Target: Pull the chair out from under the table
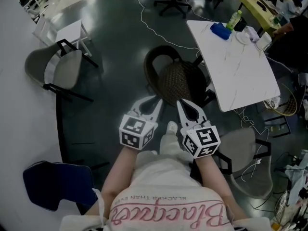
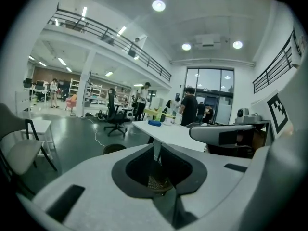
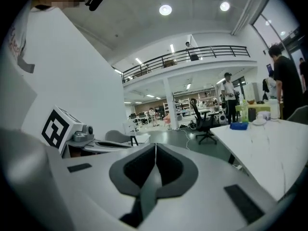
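1. The room was a large open hall with a dark grey floor (image 1: 115, 57) and an upper gallery behind a black railing (image 2: 120, 37). Several people (image 2: 188, 107) stood at the far end.
2. A white bench (image 1: 240, 76) stood at the right of the head view, and a white cable (image 1: 154, 30) ran across the floor towards it.
3. The wicker chair (image 1: 175, 83), with a woven seat and a dark round back, stood at the bench's left edge, partly tucked under it.
4. The left claw (image 1: 158, 101) and the right claw (image 1: 180, 103) were side by side just before the chair's near rim. I cannot tell whether they touched it.
5. Both claws had their jaws pressed together with nothing between them.
6. On the far end of the bench stood a green bottle (image 1: 234, 19) and a white cup (image 1: 263, 41), with a blue object (image 1: 220, 31) beside the bottle. Their contents could not be seen.
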`<state>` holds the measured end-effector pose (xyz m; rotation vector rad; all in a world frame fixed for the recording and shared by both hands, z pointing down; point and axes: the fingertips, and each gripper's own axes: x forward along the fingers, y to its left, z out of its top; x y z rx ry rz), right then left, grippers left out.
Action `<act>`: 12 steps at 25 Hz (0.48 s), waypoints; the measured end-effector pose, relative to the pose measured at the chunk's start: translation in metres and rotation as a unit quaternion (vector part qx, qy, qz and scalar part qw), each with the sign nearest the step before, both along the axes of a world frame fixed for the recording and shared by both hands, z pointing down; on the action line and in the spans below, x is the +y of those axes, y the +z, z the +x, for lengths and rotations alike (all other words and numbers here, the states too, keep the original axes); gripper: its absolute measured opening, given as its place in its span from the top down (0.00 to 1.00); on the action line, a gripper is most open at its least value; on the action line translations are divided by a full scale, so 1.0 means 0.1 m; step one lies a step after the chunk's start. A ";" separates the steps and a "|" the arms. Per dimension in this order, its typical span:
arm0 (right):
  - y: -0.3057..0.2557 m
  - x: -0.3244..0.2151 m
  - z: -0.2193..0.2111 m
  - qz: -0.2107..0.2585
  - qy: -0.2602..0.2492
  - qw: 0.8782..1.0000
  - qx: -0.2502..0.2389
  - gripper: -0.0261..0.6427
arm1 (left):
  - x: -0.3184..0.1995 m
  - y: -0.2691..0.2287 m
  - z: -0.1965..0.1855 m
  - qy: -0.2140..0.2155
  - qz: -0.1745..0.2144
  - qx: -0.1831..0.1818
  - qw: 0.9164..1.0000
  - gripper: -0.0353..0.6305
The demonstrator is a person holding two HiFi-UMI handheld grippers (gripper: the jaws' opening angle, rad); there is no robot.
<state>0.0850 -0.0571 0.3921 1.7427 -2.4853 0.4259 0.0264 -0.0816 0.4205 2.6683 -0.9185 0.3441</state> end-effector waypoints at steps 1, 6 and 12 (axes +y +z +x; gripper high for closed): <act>0.00 -0.10 0.04 0.001 -0.005 1.000 0.003 0.95 | -0.10 0.02 0.04 -0.006 -0.005 -0.001 1.000 0.92; 0.05 -0.61 0.27 -0.005 -0.032 0.999 0.006 0.95 | -0.55 0.20 0.29 -0.022 -0.033 -0.011 0.999 0.77; 0.22 -1.09 0.50 -0.027 -0.070 0.997 0.027 0.95 | -1.04 0.51 0.45 -0.067 -0.070 -0.038 0.995 0.67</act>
